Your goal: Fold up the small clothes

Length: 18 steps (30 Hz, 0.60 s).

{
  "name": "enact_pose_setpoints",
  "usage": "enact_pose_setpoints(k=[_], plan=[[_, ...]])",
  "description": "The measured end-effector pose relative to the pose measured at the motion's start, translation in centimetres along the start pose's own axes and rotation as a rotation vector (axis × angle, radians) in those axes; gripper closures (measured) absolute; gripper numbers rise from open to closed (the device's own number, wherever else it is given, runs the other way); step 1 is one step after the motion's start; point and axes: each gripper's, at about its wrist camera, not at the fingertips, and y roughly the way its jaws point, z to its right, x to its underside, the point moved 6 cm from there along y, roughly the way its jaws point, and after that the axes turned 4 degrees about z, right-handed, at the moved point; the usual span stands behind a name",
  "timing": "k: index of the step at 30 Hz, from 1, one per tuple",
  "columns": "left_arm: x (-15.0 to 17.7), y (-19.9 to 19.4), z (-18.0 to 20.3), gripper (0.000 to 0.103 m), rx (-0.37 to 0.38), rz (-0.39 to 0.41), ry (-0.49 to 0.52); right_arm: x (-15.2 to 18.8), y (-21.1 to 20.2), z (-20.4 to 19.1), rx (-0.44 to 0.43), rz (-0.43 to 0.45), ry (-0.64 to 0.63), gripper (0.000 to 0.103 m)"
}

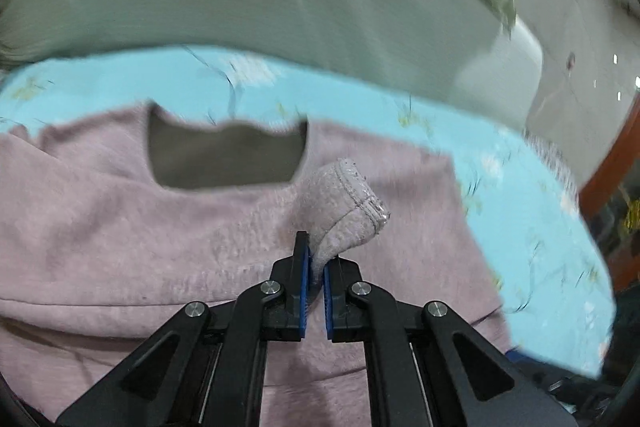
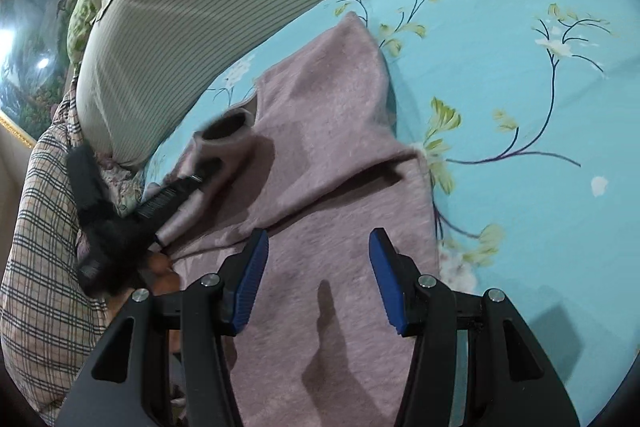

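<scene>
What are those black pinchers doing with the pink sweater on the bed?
Someone is folding a small pink sweater that lies on a blue flowered bedsheet. The left gripper is pinched shut on the sleeve cuff and holds it up over the sweater's chest, just below the neck hole. The right gripper is open, with nothing between its fingers, hovering above the lower part of the sweater. A striped pillow sits behind.
</scene>
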Motion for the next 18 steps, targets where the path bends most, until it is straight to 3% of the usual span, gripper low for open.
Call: enact_pose_setpoints(k=[1, 4, 6, 10, 14, 18], plan=[[0.9, 1.1, 0.2, 0.094, -0.003, -0.039, 0.018, -0.2, 0.2, -0.2, -0.002, -0.003, -0.001, 0.049], [2.7, 1.6, 0.0, 0.067, 0.025, -0.102, 0.019, -0.6, 1.0, -1.3, -0.020, -0.008, -0.005, 0.049], [3.4, 0.3, -0.6, 0.047, 0.026, -0.100, 0.017, -1.1, 1.8, -2.2, -0.038, -0.013, -0.013, 0.049], [4.1, -4.0, -3.2, 0.039, -0.010, -0.049, 0.007, -2.0, 3.7, -4.3, -0.063, -0.023, -0.042, 0.049], [4.9, -7.3, -8.9, 0.038, -0.167, 0.001, -0.035, -2.1, 7.1, -5.5, -0.056, -0.062, -0.060, 0.049], [6.1, -8.6, -15.9, 0.038, -0.356, -0.027, -0.109, -1.7, 10.8, -5.8, -0.026, -0.108, -0.070, 0.049]])
